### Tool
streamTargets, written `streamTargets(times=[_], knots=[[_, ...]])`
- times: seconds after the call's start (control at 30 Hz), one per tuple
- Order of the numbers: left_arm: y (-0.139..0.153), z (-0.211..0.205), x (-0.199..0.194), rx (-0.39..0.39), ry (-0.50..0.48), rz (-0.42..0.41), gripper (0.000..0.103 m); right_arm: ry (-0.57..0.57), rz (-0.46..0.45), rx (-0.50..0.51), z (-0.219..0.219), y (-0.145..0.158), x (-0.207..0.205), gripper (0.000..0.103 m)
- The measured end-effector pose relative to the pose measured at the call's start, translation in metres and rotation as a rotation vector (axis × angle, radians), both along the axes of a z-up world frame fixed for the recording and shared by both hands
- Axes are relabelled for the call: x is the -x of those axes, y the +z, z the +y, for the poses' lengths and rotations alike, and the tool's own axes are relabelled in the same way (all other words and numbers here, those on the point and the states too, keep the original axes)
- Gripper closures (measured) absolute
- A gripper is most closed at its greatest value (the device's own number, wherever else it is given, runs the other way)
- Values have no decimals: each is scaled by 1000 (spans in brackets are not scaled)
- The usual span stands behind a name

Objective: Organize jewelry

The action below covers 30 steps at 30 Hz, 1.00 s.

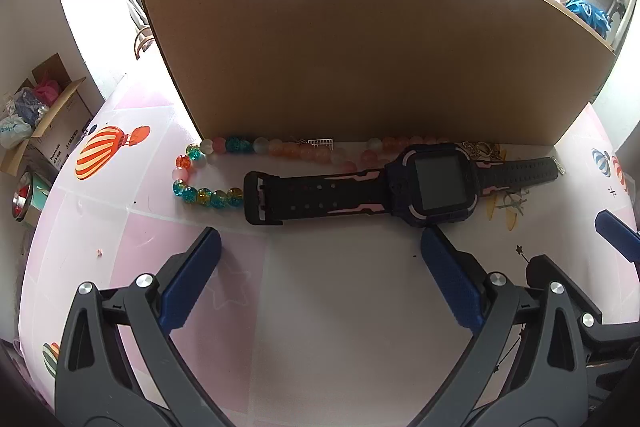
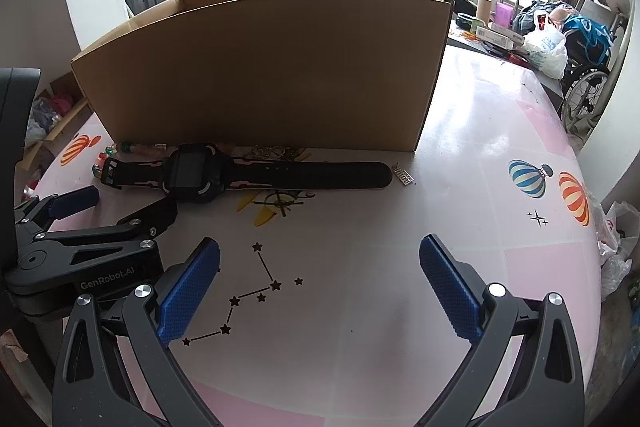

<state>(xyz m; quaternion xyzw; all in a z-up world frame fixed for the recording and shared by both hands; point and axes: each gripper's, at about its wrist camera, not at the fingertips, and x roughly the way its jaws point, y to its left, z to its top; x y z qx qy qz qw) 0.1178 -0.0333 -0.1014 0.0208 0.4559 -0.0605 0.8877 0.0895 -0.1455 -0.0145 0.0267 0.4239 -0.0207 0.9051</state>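
Above the pink table (image 1: 340,307), left tool (image 1: 320,239) spread wide, facing the watch (image 1: 400,183).

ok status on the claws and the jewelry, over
Left claw open, empty, near watch. Right claw open, empty. Beads and watch on table by box. Nothing blocking.

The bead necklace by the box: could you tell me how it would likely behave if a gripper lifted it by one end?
The bead necklace lies in a loose curve against the cardboard box, so it would probably hang limp. Its round, glossy beads may slip between the pads. The watch seems to overlap it, so pulling could drag the watch.
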Motion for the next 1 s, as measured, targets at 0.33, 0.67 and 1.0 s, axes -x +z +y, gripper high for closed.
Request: streamTargets(times=[0.33,0.67,1.0], knots=[[0,0,0,1,0,-1,7,57,-61,4,1,10,9,5],[0,0,-2,1,0,-2,7,89,-50,23,1,11,14,5],[0,0,-1,1,0,-3,7,81,-53,30,-3,12,18,5]])
